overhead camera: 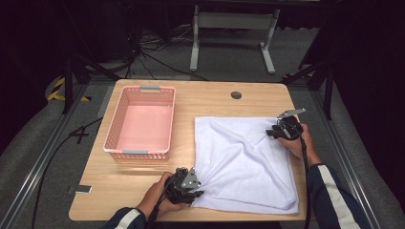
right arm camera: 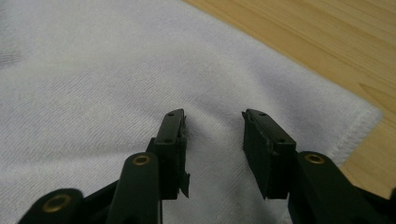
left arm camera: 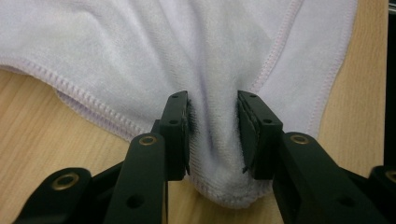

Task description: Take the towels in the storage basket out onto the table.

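1. We clamp the left tool (left arm camera: 212,135) on the white towel's (overhead camera: 243,157) near-left corner, anchoring it on the bench (overhead camera: 210,98).
2. Our right tool (right arm camera: 212,149), pads apart, hovers by the far-right corner for folding.

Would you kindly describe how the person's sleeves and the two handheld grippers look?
Both sleeves are dark blue with white stripes. The left gripper and right gripper are black, each topped by a grey three-cornered plate and trailing a black cable. Their jaws are flat black bars with brass-coloured rivets.

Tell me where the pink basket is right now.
In the high view the basket sits on the table's left half, just left of the towel.
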The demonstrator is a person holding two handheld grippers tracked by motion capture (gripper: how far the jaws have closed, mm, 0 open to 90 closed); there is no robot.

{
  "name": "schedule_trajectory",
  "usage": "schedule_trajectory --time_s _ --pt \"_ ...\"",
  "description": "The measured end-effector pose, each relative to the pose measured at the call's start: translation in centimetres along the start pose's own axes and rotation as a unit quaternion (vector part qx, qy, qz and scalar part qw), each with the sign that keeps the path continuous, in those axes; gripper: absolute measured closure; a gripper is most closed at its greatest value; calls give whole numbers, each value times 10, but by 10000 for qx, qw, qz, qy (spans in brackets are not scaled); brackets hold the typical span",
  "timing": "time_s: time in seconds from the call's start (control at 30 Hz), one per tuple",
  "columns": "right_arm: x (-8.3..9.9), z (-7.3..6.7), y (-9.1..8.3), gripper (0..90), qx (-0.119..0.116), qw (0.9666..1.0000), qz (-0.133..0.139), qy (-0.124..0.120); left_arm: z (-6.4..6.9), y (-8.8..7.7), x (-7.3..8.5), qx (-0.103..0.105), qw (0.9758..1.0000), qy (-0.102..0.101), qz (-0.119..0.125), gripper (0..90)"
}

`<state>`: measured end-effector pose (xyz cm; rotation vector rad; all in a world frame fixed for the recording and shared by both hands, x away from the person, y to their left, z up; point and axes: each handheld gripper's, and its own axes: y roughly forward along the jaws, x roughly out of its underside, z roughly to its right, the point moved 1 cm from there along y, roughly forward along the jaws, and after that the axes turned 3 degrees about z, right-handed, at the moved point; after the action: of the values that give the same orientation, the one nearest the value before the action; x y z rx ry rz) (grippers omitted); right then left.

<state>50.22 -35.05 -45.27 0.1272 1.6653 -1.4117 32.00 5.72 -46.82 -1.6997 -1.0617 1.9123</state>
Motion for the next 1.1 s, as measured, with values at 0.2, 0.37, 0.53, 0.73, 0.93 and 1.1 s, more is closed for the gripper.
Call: schedule_trajectory --time_s 0.2,0.37,0.53,0.73,0.93,1.1 --pt "-14 -1 2 514 9 9995 -290 -146 16 -6 1 -102 9999 28 -96 536" --pt "-43 -28 -11 503 -328 9987 155 -349 21 -21 2 -365 9990 -186 150 419" --pt "-83 -81 2 533 -891 9928 501 -617 24 -13 9 -457 9975 -536 54 313" --pt "-113 -128 33 558 -1054 9892 596 -824 24 -5 13 -461 9970 -622 -84 196" --pt "-127 -153 55 546 -1031 9879 500 -1047 26 -4 13 -495 9974 -524 27 205" --pt "-120 -113 50 567 -607 9943 520 -704 10 -12 1 -664 9936 -805 437 218"
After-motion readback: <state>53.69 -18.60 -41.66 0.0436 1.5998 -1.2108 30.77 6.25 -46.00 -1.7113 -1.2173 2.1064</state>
